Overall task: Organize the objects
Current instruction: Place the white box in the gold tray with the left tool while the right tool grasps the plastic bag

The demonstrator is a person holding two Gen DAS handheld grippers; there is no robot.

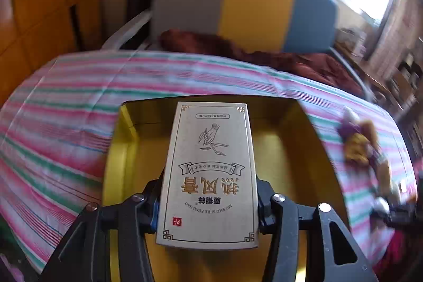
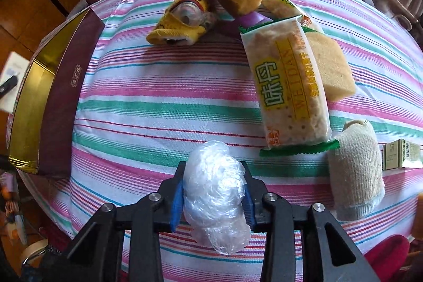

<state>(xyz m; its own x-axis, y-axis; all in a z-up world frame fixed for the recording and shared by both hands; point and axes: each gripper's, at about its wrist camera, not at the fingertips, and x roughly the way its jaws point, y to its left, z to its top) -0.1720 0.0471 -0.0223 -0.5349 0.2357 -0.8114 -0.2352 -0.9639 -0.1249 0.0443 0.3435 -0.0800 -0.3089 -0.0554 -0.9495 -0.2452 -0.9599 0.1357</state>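
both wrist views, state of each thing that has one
left gripper: shut on the beige printed carton, held over the open gold-lined box
right gripper: shut on the crumpled clear plastic wad
green-edged cracker packet: sealed, lying flat
grey knitted cloth roll: rolled up

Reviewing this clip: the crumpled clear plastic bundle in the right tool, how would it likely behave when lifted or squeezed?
The crumpled clear plastic bundle probably weighs little, since it looks like thin wadded film. It likely gives under pressure: the right tool pinches it between blue pads and it bulges above and below them. Its glossy surface may be slippery, so it could creep out of the grip.
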